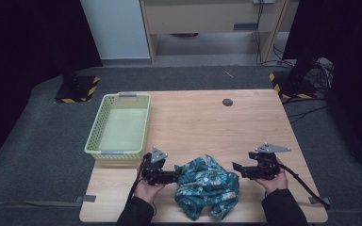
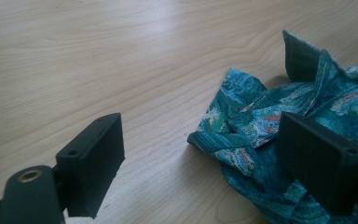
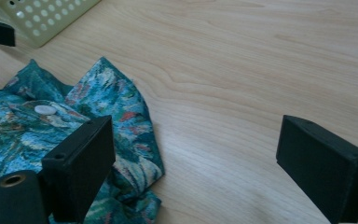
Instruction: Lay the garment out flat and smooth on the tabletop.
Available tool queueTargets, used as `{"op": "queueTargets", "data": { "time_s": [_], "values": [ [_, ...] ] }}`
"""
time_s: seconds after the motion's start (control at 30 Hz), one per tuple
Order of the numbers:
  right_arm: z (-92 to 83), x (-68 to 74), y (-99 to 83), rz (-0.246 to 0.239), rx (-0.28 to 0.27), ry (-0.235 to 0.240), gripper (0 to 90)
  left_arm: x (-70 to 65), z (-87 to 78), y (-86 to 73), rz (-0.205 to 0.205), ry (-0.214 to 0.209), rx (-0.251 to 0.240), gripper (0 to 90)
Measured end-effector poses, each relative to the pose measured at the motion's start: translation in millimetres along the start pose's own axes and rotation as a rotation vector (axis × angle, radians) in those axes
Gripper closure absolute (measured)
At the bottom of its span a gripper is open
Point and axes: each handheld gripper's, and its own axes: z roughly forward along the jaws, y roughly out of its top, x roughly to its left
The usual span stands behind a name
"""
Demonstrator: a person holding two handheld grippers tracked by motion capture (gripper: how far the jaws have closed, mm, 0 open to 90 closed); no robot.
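Crumpled teal floral garment [image 1: 207,186] at the near edge of the wooden table [image 1: 207,117], roughly midway between left and right, bunched into a loose heap with folds standing up. One white button [image 3: 45,110] visible on the fabric in the right gripper view.

Left gripper [image 1: 178,175] just left of the heap, held in the left hand [image 1: 147,189], pointing right toward the cloth; jaws spread wide, nothing pinched. In the left gripper view [image 2: 200,154], one jaw over bare wood, the other over the fabric's edge, a pointed corner of cloth lying between them on the table.

Right gripper [image 1: 235,167] just right of the heap, held in the right hand [image 1: 274,181], pointing left toward the cloth; jaws likewise spread, nothing pinched. In the right gripper view [image 3: 193,154], one jaw above the cloth's edge, the other above bare wood.

Pale green perforated basket [image 1: 94,141] at the left side of the table, farther away than the garment and apart from it. Small dark round grommet [image 1: 227,102] near the far edge.
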Motion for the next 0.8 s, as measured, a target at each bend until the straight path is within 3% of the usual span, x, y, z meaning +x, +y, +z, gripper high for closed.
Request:
{"op": "queueTargets", "data": {
  "time_s": [0.43, 0.8],
  "values": [
    [19.4, 14.1, -9.3, -0.005, 0.067, 0.112, 21.9, -3.2, 10.4, -9.0, 0.007, -0.031, 0.059, 23.6],
    [34.3, 23.8, -20.1, -0.062, 0.170, 0.136, 33.7, -7.9, 20.6, -18.9, 0.031, -0.042, 0.125, 40.2]
  ]
}}
